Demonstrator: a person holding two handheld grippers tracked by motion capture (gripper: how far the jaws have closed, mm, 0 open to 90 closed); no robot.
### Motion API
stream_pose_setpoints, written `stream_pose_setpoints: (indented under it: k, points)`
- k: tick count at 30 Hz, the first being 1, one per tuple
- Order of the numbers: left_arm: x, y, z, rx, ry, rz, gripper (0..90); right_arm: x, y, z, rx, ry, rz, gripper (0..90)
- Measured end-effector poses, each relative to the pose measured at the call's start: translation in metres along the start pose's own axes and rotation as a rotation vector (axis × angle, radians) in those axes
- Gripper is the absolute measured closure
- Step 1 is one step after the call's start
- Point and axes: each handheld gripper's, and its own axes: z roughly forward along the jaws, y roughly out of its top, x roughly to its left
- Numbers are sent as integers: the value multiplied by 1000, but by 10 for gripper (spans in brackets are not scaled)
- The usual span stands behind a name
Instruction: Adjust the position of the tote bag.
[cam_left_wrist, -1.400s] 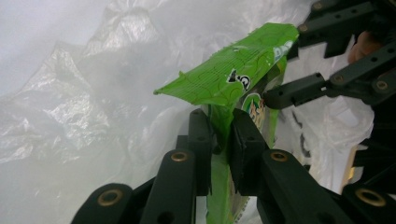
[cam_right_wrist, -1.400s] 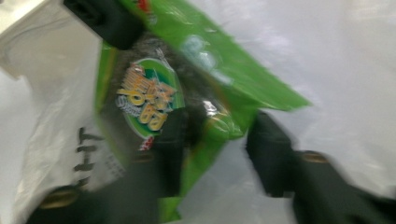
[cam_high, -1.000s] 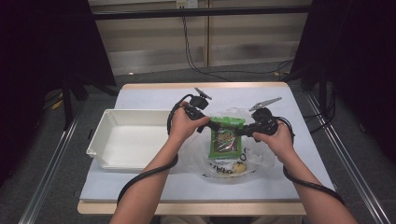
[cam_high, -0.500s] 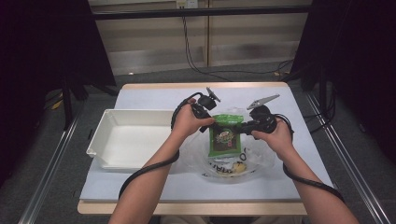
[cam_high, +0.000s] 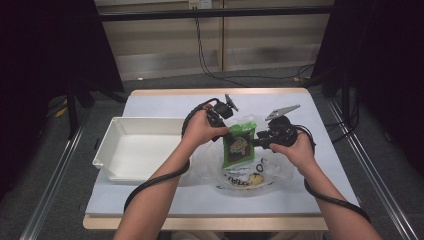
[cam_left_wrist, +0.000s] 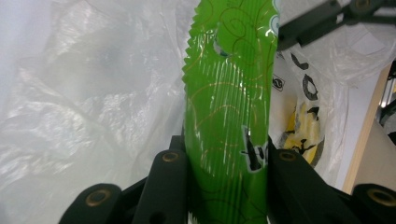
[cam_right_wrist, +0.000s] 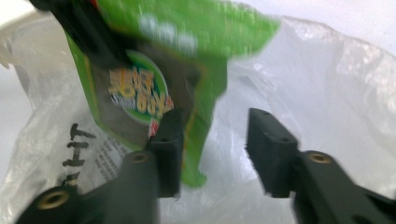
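A green snack packet (cam_high: 239, 146) hangs upright over a clear plastic bag (cam_high: 250, 177) lying on the table. My left gripper (cam_high: 228, 131) grips its upper left edge. In the left gripper view, the left gripper (cam_left_wrist: 227, 154) has just been closing, and both jaws press on the packet (cam_left_wrist: 229, 84). My right gripper (cam_high: 258, 142) is at the packet's right side. Seen in the right gripper view, the right gripper (cam_right_wrist: 217, 116) has just been opening. Its jaws stand apart, the packet's (cam_right_wrist: 140, 88) edge loose by one jaw, the bag (cam_right_wrist: 317, 84) behind.
A white tray (cam_high: 112, 150) stands on the table's left half, beside my left forearm. The plastic bag (cam_left_wrist: 93, 93) has black print and a yellow item inside. Cables trail from both grippers across the table. Dark floor and metal rails surround the table (cam_high: 165, 102).
The packet has turned from lying across between both grippers to hanging upright. The left hand has shifted slightly right. The right gripper's jaws have come off the packet.
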Motion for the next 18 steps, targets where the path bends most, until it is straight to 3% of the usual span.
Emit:
stream_pose_setpoints:
  k: [7,10,12,15,18]
  points:
    - [-1,2,-13,-12,14,1,752,13,-16,-1,-2,-26,-11,282]
    - [-2,3,-18,-31,7,-18,752,23,-22,0,3,-50,-20,198]
    - [-1,5,-22,-26,6,5,751,28,-27,0,1,-62,-12,165]
    - [-2,6,-28,-35,7,7,750,34,-33,1,-8,-86,1,122]
    - [-2,8,-34,-32,16,24,749,37,-39,0,-32,-53,34,87]
